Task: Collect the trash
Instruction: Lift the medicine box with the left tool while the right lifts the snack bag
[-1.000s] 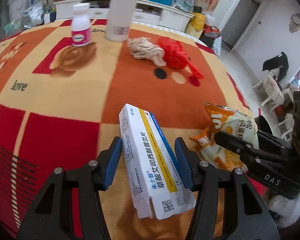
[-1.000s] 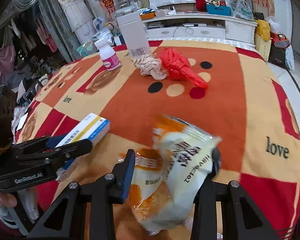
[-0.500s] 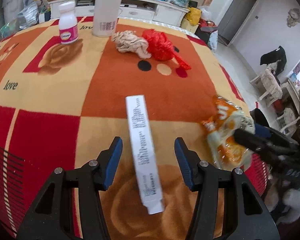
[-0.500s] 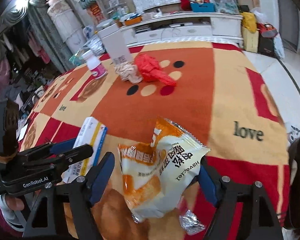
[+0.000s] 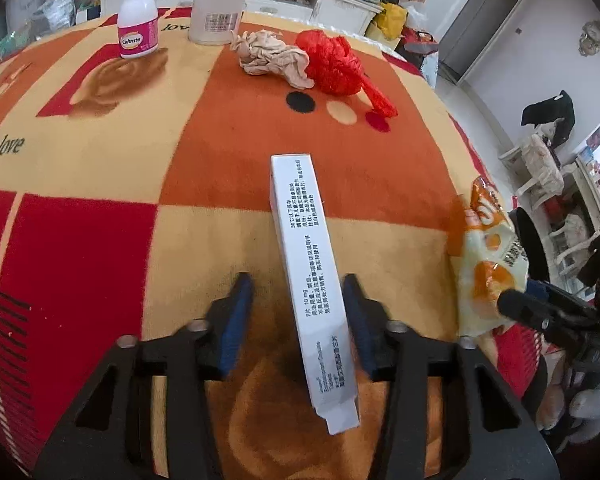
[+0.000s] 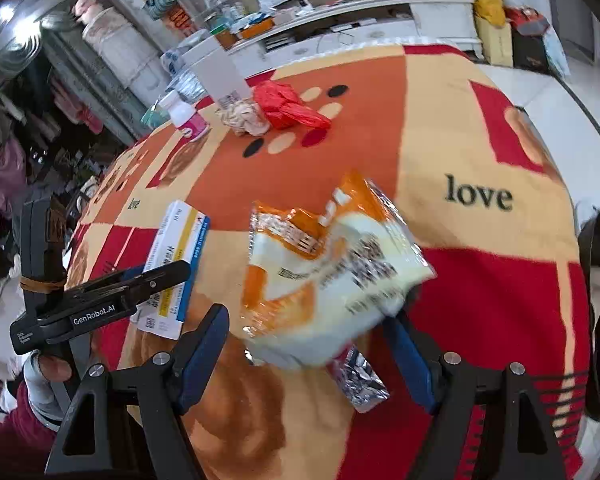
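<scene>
Closing on the medicine box (image 5: 314, 288), the left gripper (image 5: 298, 308) has the box standing on edge between its blue pads; the right pad looks to be touching it, while the left pad stands clear. Ahead of it on the blanket (image 5: 100, 168) lie a beige wad (image 5: 270, 58) and a red bag (image 5: 338, 62), touching. To the right, the right gripper (image 6: 310, 334) stands wide, the snack bag (image 6: 328, 272) blurred between its fingers; contact cannot be told. A foil scrap (image 6: 360, 384) lies under the bag.
</scene>
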Demonstrator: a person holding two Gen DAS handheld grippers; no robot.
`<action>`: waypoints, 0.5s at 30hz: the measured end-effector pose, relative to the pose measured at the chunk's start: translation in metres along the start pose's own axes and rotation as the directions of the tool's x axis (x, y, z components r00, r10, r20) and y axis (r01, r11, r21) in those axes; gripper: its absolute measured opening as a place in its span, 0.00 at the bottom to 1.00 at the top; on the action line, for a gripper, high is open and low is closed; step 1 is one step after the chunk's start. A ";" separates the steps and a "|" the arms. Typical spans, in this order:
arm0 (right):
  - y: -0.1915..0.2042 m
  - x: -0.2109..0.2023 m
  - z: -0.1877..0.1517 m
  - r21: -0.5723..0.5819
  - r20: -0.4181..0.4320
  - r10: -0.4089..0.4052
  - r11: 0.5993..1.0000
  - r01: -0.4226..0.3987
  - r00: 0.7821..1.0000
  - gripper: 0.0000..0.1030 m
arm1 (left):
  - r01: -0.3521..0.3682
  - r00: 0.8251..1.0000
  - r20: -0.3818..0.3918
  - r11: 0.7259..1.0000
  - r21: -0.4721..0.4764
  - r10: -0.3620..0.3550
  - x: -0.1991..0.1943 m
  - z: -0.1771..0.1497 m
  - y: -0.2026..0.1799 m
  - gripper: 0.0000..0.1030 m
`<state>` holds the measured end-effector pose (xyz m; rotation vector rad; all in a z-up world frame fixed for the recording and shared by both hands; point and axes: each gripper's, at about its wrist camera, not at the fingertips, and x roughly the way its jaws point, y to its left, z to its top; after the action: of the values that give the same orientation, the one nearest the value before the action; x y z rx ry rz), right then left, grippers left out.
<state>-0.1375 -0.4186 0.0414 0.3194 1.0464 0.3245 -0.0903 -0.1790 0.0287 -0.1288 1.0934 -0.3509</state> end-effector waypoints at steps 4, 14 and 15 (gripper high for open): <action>-0.006 0.002 0.009 0.045 0.028 -0.001 0.999 0.000 1.000 0.75 | 0.020 1.000 -0.008 1.000 -0.002 -0.020 0.002 0.001 -0.002 0.19; 0.025 0.020 0.018 -0.119 0.048 -0.045 0.992 0.050 0.998 0.31 | 0.060 0.998 -0.007 0.996 0.063 -0.060 -0.003 0.006 -0.033 0.17; 0.024 0.015 0.019 -0.124 0.056 -0.044 0.991 0.051 0.997 0.30 | 0.067 0.998 -0.007 0.995 0.070 -0.066 -0.003 0.007 -0.038 0.17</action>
<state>-0.1168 -0.3928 0.0481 0.1889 0.9749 0.3359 -0.0933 -0.2143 0.0453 -0.1019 1.0820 -0.4492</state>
